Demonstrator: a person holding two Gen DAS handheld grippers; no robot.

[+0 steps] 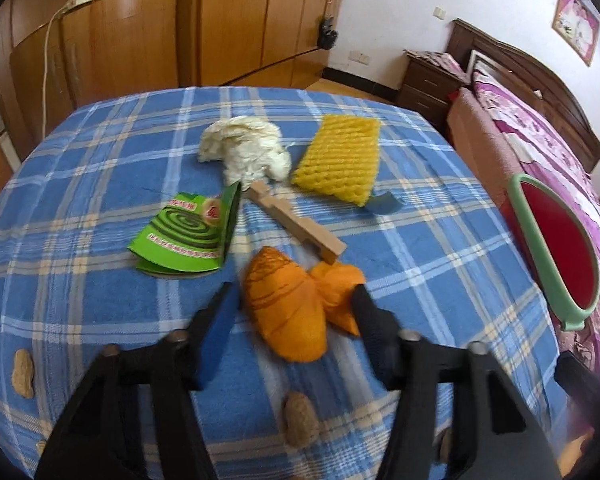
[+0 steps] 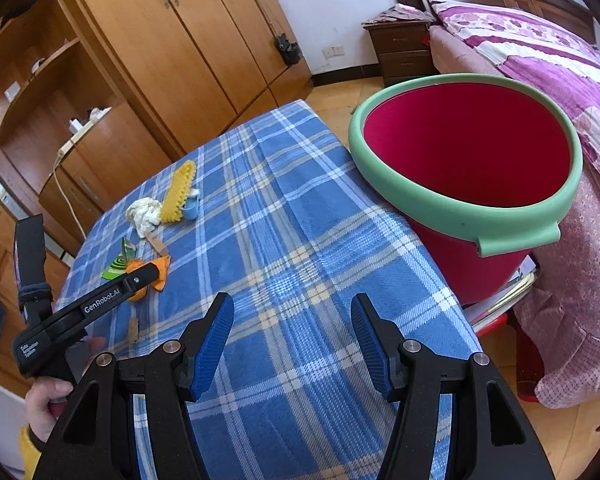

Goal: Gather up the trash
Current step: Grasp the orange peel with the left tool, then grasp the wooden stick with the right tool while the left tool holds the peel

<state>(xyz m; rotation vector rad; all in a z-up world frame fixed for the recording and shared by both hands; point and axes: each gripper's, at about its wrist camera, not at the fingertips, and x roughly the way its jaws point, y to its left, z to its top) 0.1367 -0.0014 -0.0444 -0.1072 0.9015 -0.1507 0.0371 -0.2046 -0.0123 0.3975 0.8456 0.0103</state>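
My left gripper is open, its fingers on either side of a piece of orange peel on the blue plaid cloth; I cannot tell whether they touch it. A second peel piece lies by the right finger. Beyond lie a green mosquito-coil box, a wooden clip, a crumpled white tissue and a yellow foam net. My right gripper is open and empty above the cloth, left of the red bin with a green rim. The left gripper shows there too.
Peanut shells lie near the table's front. A small blue scrap sits behind the foam net. The bin stands off the table's right edge, against a pink bed. Wooden wardrobes stand behind.
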